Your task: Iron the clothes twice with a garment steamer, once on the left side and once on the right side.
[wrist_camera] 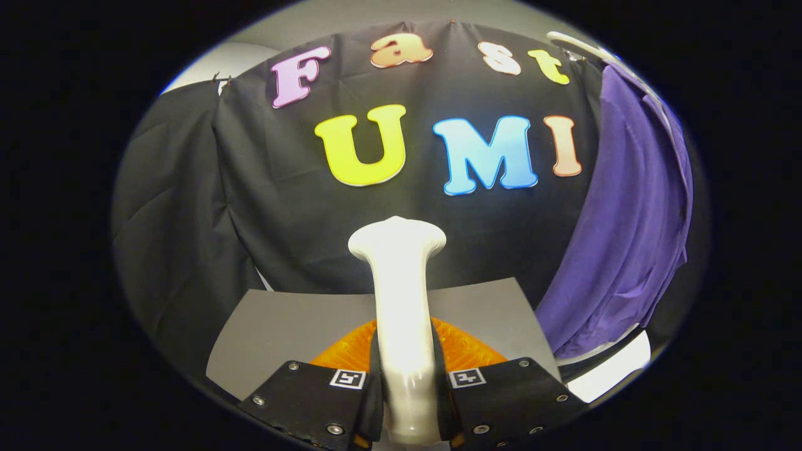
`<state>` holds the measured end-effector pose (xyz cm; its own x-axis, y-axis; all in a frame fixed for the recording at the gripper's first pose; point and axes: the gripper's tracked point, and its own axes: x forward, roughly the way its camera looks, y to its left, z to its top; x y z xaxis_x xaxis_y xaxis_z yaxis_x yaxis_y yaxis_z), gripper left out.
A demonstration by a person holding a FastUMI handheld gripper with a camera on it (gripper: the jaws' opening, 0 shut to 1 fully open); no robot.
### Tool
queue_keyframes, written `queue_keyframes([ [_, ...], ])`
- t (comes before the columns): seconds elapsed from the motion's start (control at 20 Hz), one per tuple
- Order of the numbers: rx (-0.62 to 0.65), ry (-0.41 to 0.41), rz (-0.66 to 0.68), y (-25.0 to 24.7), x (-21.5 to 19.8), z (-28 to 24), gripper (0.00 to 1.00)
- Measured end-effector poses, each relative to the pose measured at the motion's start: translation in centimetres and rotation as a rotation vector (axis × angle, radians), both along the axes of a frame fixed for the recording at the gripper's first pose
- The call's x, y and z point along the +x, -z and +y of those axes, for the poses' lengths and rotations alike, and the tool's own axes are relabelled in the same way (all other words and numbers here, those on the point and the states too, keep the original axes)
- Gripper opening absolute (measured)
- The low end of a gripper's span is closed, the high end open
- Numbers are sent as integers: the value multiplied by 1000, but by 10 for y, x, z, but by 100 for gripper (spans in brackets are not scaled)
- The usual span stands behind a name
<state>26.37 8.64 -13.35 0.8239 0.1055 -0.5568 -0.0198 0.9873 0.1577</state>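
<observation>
The jaws (pixel 406 401) are closed on the handle of the white garment steamer (pixel 401 313), one finger (pixel 369 388) pressing on each side of it. The steamer runs straight forward out of the grip, roughly level, and widens into a flared head beyond the fingers, with the head facing the black cloth wall (pixel 301 207) at the back of the booth. The tool is held pointing ahead along the fingers rather than tipped down at the surface.

Under the handle, just ahead of the fingers, lies an orange ribbed piece (pixel 463 351), showing on both sides of the steamer. Below that stretches the grey surface (pixel 282 326), whose far edge meets the black cloth.

The purple garment (pixel 626 225) hangs off to the right of the steamer head, draped in long folds from a pale rail (pixel 583 47) at the top down to the right far corner of the surface. The steamer head stands well apart from the garment and is not aimed at it. A white patch (pixel 617 369) lies below the garment's hem, past the right edge of the surface.
</observation>
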Motion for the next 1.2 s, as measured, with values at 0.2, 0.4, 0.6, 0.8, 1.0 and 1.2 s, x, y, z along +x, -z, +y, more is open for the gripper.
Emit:
queue_keyframes([
  [0.2, -43, -9, -108, -41, -36, -37, 34],
  [0.4, -35, -8, -225, -83, -67, -72, 34],
  [0.6, -35, 18, -343, -126, -99, -111, 34],
  [0.8, -48, 77, -428, -166, -130, -156, 33],
  [1.0, -42, 122, -480, -189, -145, -197, 33],
  [1.2, -29, 149, -495, -195, -159, -237, 33],
])
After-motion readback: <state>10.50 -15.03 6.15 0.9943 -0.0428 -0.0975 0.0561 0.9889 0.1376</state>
